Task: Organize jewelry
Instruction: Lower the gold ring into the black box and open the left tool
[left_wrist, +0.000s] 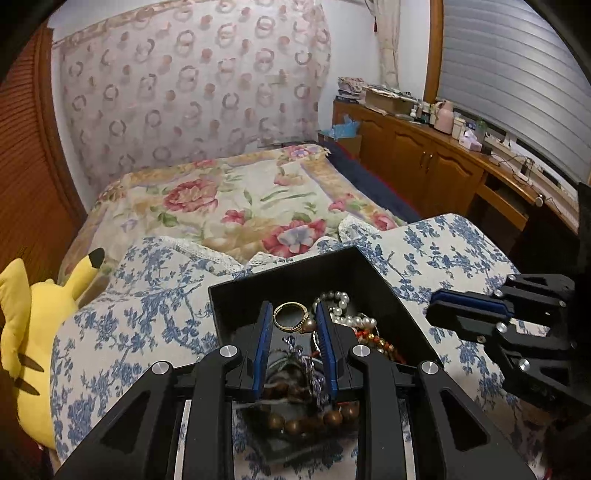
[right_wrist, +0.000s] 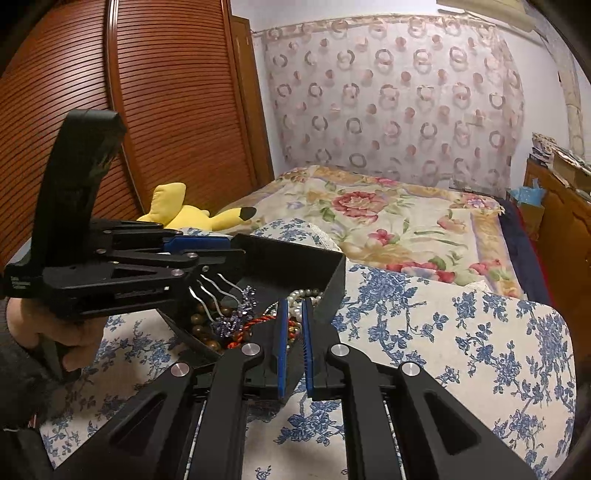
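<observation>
Inside, left gripper (left_wrist: 293, 314) over jewelry, black box (left_wrist: 388, 291) walls close around.

Left claw (left_wrist: 293, 325) pointing forward and down, fingers parted with a gap between the blue pads, right claw (right_wrist: 293, 325) alongside, pads nearly together but apart, bare hand (right_wrist: 44, 332) gripping the left handle

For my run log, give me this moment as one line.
left gripper: open, over black box, gold ring between fingers | right gripper: open, at box edge | box: pearls, wooden beads
</observation>
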